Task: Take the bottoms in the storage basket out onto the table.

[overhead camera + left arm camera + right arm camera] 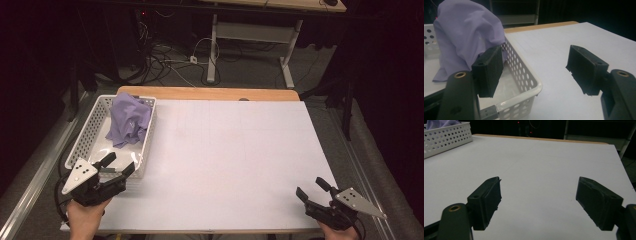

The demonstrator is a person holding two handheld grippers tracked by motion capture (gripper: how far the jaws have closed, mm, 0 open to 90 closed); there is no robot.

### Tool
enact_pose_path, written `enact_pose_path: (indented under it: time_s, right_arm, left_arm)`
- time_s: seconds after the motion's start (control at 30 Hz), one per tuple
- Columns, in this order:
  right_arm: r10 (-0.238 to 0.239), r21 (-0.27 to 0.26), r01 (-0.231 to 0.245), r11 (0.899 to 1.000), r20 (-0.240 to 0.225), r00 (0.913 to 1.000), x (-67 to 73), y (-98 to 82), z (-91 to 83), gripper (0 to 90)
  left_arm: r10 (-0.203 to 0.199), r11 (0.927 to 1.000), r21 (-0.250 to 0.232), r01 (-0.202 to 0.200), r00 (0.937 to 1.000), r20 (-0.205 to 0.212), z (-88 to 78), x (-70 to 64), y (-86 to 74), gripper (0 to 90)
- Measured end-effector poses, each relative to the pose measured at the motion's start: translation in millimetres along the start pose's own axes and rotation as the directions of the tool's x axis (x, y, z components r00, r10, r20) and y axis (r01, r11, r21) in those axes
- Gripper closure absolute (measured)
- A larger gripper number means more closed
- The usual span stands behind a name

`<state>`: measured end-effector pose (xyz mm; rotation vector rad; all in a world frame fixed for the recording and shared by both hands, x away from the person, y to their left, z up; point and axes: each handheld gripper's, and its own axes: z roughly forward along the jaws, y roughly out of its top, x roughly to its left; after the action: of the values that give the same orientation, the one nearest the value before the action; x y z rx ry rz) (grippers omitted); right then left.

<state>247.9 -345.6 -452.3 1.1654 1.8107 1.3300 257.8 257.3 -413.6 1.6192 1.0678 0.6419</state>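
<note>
Purple cloth (129, 120) was seen heaped in the far half of a white perforated basket (84, 137), which stood along the left edge of the worktop (235, 155). The heap was bunched and rose above the rim, draped against the basket's right wall, so no clear long axis could be made out; the basket itself ran lengthwise from near to far.

From the left claw (120, 164), the cloth lay straight ahead and slightly to the left, further up the basket. That claw was placed at the basket's near right corner, with its jaws spread wide. In the left gripper view, one jaw was seen over the inside of the basket and the other over the bare worktop, so that the right wall of the basket (524, 75) passed between them; the cloth (466, 37) stood just beyond the inner jaw. Nothing was gripped. The left hand (85, 217) was held low at the near edge, the claw pointing away and a little rightward.

The right claw (311, 190) was kept at the near right corner of the worktop, well apart from the basket, its jaws also wide and empty, angled toward the far left. The left claw was plainly the nearer, and a short reach forward and inward over the rim was judged to be what a grasp of the cloth would require.
</note>
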Motion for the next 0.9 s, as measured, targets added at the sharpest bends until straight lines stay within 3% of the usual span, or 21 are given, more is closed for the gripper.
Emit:
enact_pose_path:
  time_s: [0.9]
  right_arm:
    - [0.028,-0.001,-0.028,1.000,-0.011,0.9995,-0.5,0.4,2.3,20.5]
  left_arm:
    - [0.006,0.9997,0.022,-0.007,0.9994,0.033,25.7,-2.2,16.2,28.2]
